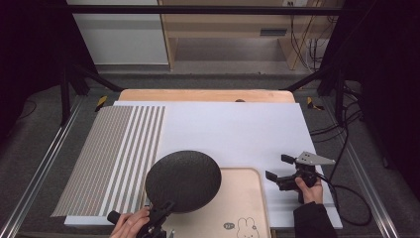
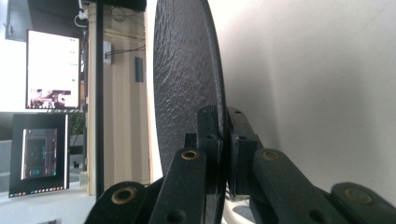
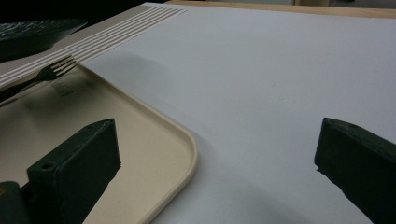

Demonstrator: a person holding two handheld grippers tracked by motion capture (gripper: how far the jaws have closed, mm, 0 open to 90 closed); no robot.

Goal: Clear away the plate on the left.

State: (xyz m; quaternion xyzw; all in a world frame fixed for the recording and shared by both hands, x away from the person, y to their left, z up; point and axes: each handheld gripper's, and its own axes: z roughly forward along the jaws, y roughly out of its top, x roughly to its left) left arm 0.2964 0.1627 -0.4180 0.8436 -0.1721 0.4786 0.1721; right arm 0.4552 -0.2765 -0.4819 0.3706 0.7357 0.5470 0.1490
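Note:
A round black textured plate (image 1: pixel 183 180) hangs over the left part of a beige tray (image 1: pixel 242 208), held by its near rim. My left gripper (image 1: pixel 161 212) is shut on that rim; in the left gripper view the plate (image 2: pixel 184 88) stands edge-on between the two pads (image 2: pixel 223 149). My right gripper (image 1: pixel 277 167) rests at the tray's right side with its jaws wide apart and nothing between them (image 3: pixel 217 154). In the right gripper view a fork (image 3: pixel 51 71) lies at the far end of the tray (image 3: pixel 154 140), partly under the plate (image 3: pixel 37 32).
A white board (image 1: pixel 237 129) covers the table, with a striped mat (image 1: pixel 119 153) on its left side. The tray carries a small rabbit drawing (image 1: pixel 243 227) near the front. A cable (image 1: pixel 346 198) trails off the right gripper. Metal rails run along both table sides.

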